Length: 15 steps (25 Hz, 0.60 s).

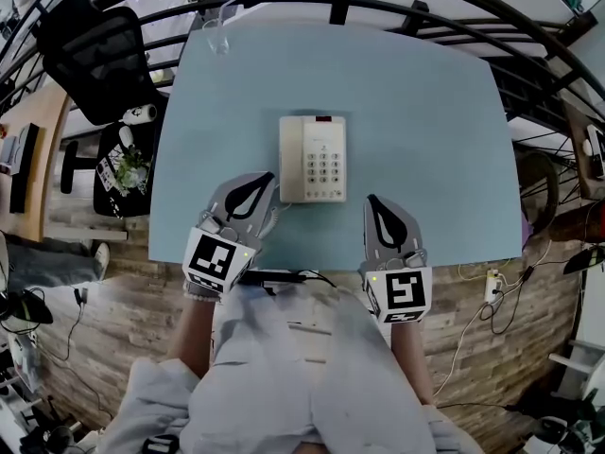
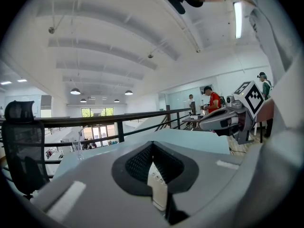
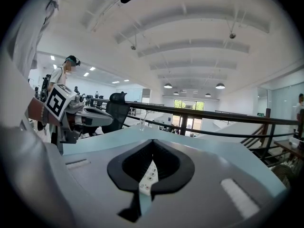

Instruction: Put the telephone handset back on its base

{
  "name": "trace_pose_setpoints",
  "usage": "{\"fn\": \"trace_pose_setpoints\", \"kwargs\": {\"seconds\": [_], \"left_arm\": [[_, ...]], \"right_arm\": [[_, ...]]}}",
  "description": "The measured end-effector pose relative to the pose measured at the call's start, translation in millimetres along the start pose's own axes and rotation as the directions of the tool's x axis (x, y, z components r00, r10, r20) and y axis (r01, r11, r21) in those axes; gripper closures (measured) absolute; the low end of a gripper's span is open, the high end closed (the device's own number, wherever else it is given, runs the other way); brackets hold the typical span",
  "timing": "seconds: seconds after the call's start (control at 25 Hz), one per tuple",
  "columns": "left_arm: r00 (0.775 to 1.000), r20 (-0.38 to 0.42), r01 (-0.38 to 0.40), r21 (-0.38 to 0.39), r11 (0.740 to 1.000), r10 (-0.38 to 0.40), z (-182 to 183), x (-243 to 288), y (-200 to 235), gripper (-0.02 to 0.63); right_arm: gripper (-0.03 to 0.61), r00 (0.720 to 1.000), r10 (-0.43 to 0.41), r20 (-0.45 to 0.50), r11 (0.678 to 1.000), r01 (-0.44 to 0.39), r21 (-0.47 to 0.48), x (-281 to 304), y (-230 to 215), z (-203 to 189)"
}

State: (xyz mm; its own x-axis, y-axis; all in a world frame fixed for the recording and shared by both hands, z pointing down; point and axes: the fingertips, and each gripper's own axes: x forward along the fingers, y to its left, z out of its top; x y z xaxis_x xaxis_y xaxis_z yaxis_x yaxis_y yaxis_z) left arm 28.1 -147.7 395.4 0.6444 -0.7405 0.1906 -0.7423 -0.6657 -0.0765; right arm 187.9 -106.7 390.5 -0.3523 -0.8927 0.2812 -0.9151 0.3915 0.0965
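Status: handset [image 1: 290, 159] looks seated on the telephone base [image 1: 324, 159]. It lies along the base's left side, parallel to the keypad, with no visible tilt or gap in the head view. The phone sits mid-table [image 1: 435, 112], just ahead of both tools.

Left gripper [image 1: 268, 178]: jaws pressed together, nothing between them. Its tip is just beside the phone's near-left corner; I can't tell whether it touches. Its own view shows only the phone's cream edge past the closed tips.

Right gripper [image 1: 371, 199]: jaws also pressed together and empty. It sits off the phone's near-right corner, apart from it.

My read is that the placing step is done, or nearly. What's left is a seating check. The head view can't confirm the hook switch is pressed down.

Next move, if any: a light downward nudge on the handset with the closed left tips. Keep it vertical so the base doesn't slide on the smooth tabletop. Otherwise I'd clear both tools toward the near edge.

The drinking glass [image 1: 216, 34] at the far-left corner is well clear, so no risk there.
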Motion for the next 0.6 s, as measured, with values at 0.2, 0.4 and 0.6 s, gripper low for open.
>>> {"fn": "trace_pose_setpoints", "kwargs": {"seconds": [0.2,0.4,0.6], "left_arm": [[1.000,0.011,0.003,-0.002,1.000,-0.003,1.5,2.4,-1.9,0.611],[1.000,-0.001,0.012,0.002,1.000,-0.012,-2.3,5.5,-2.2,0.611],[1.000,-0.008,0.012,-0.004,1.000,-0.012,-4.2,6.9,-2.3,0.611]], "right_arm": [[0.572,1.000,-0.006,-0.005,1.000,0.006,-0.007,-3.4,-1.7,-1.4],[0.572,1.000,-0.007,-0.010,1.000,0.007,-0.016,-3.8,-1.1,-3.1],[0.572,1.000,0.000,-0.028,1.000,-0.001,-0.024,-5.5,0.6,-6.6]]}}
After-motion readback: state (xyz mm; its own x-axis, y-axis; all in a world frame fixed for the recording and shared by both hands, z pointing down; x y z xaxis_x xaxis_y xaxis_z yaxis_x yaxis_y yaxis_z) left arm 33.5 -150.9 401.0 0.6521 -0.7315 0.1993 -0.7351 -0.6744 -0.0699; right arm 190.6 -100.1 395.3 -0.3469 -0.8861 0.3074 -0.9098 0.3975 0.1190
